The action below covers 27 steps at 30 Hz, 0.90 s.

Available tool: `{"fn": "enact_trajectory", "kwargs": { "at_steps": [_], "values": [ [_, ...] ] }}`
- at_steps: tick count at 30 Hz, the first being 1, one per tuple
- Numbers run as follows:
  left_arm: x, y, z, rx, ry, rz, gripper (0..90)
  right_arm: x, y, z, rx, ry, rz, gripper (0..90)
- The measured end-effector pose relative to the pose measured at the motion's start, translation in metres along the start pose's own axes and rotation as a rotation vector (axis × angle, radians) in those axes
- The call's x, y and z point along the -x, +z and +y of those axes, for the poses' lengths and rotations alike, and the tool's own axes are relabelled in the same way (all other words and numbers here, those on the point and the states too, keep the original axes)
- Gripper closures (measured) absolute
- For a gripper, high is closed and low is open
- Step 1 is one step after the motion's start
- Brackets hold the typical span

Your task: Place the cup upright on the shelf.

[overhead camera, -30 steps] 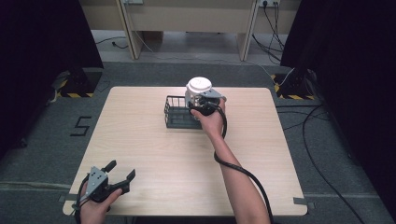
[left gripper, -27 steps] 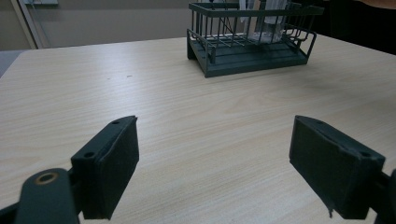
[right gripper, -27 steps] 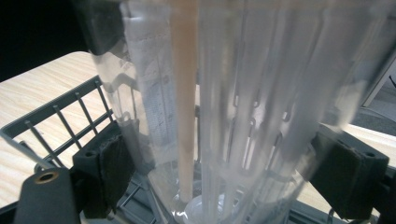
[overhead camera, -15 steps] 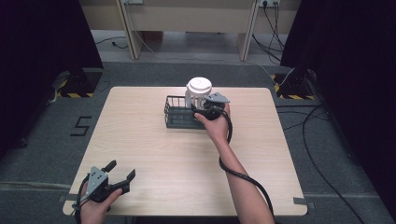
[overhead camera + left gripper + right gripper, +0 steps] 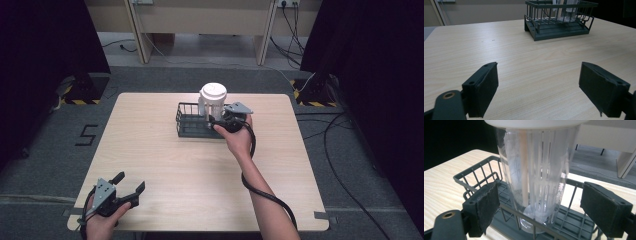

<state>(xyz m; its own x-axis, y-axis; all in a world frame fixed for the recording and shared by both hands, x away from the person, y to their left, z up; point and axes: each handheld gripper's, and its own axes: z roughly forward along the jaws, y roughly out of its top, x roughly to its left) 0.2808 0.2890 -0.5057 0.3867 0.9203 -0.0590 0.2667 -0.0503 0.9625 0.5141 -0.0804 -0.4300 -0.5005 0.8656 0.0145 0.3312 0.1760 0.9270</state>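
Your right gripper has its jaws spread wide, gripping nothing; the clear plastic cup with a white lid stands upright between and just beyond them, inside the dark wire rack. Your left gripper rests low over the wooden surface, jaws wide apart and holding nothing, the rack well ahead of them.
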Motion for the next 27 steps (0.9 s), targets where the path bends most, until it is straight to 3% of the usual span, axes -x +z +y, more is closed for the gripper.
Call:
{"fn": "enact_trajectory", "kwargs": {
  "at_steps": [12, 27],
  "values": [
    [0.000, 0.000, 0.000, -0.002, 0.002, 0.003, 15.4, -0.001, -0.023, -0.006, -0.007, -0.013, 0.007, 16.3],
    [0.000, 0.000, 0.000, -0.005, 0.003, 0.008, 15.2, 0.010, -0.056, -0.021, -0.021, -0.017, -0.009, 16.5]
  ]
}}
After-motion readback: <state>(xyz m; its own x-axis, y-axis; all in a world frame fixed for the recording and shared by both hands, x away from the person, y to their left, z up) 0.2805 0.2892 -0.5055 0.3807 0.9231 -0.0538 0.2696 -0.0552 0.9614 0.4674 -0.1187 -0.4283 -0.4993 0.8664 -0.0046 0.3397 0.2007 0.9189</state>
